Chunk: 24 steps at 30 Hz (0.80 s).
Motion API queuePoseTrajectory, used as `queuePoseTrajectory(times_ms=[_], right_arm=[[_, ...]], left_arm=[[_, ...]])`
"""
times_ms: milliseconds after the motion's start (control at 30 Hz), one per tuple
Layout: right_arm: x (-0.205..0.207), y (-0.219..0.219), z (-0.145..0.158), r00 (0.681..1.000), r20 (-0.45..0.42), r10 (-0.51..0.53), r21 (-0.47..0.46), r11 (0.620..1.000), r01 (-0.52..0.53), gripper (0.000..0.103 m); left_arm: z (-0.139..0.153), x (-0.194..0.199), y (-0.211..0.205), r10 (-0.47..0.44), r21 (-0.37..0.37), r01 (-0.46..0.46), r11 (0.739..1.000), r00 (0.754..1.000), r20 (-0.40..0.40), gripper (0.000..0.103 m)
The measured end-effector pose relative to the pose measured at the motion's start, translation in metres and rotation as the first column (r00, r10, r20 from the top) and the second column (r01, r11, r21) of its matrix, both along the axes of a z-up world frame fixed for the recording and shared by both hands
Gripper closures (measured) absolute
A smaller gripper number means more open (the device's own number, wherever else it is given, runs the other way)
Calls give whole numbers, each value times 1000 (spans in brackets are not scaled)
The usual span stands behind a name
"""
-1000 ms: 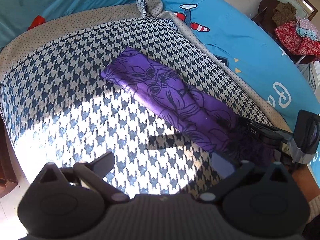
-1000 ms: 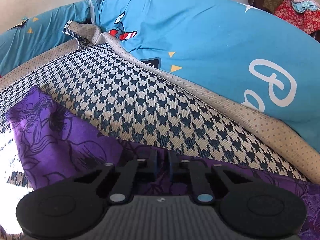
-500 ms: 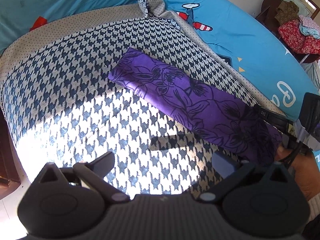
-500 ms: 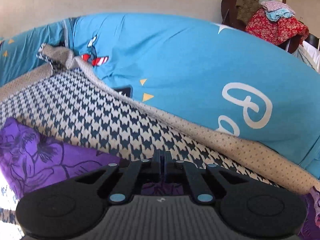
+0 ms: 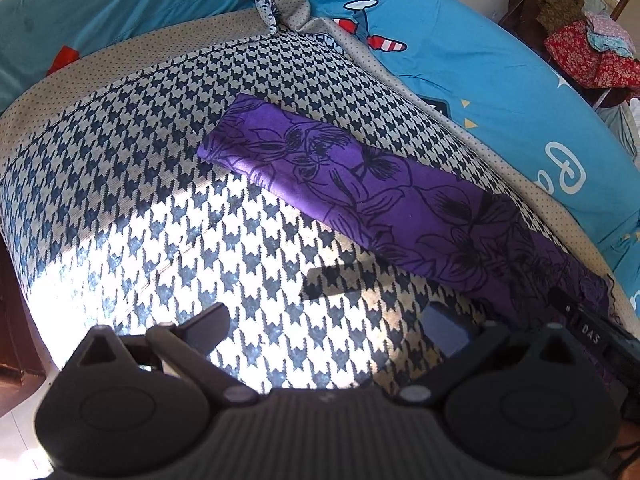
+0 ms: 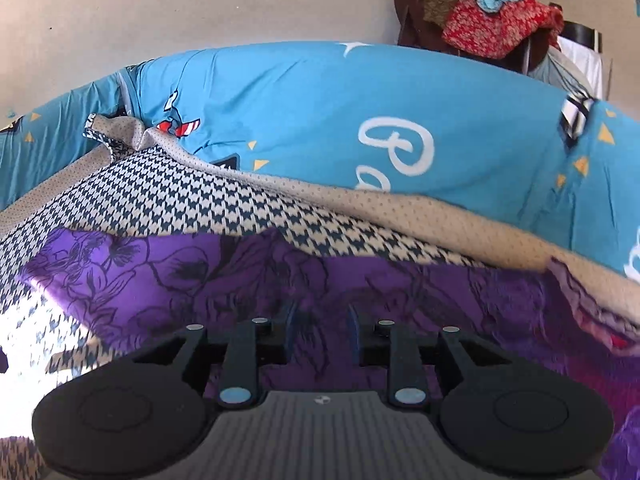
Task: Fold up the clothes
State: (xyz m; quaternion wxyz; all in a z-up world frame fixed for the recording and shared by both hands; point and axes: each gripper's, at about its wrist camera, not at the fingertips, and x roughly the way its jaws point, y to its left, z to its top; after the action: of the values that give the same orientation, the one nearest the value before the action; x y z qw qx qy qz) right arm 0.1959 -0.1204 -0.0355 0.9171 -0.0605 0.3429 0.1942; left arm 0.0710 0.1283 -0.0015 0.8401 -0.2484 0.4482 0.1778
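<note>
A purple cloth (image 5: 360,192) with a black flower print lies folded into a long strip on the houndstooth blanket (image 5: 160,168), running from the middle toward the lower right. My left gripper (image 5: 326,320) hangs open over the sunlit blanket, short of the strip, with nothing between its fingers. My right gripper (image 6: 322,322) sits low over the strip's right end (image 6: 440,300). Its jaws are opening, the pads stand apart, and the purple cloth (image 6: 160,272) lies under and between them without being pinched. The right gripper's body (image 5: 592,336) shows at the lower right in the left wrist view.
A bright blue cartoon-print bedsheet (image 6: 360,112) rises behind the blanket. The blanket's dotted beige border (image 5: 460,128) runs along the strip's far side. A chair piled with clothes (image 6: 480,20) stands at the back right. The bed's edge drops off at the left (image 5: 16,320).
The right gripper drew the strip's end out to the right and its shut jaws have parted. The strip now lies longer and flatter. The left gripper stayed put.
</note>
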Motion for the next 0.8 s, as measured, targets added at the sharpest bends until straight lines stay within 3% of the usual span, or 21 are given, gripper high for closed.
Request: queuePoseTrajectory(times_ms=[167,300,433,533,667,800], right_arm=[[-56,-30,-12,997,-59,-48,75,996,52,73],[-94,-31,-19,996,-85,-40,134,990,51,72],[-113,-14,-22,1000,-16,-15,78,997,16,70],[-107,-8,-23,998,34,-46,31,999,45,70],[-87,2,-21,997,57,-42,35,999,40,69],[-78,26,-27,992,123,21,-86,996,-10,66]], left_arm=[[1,2,-15,-54,18,54,998,999,3,0],[2,1,-19,-64,47,63,997,998,3,0],[-1,0,-19,-66,55,66,996,998,-7,0],[-2,0,-19,-74,57,75,996,997,-13,0],[-2,0,-18,-74,56,75,996,997,-10,0],[-3,-1,-14,-66,40,67,997,998,-11,0]])
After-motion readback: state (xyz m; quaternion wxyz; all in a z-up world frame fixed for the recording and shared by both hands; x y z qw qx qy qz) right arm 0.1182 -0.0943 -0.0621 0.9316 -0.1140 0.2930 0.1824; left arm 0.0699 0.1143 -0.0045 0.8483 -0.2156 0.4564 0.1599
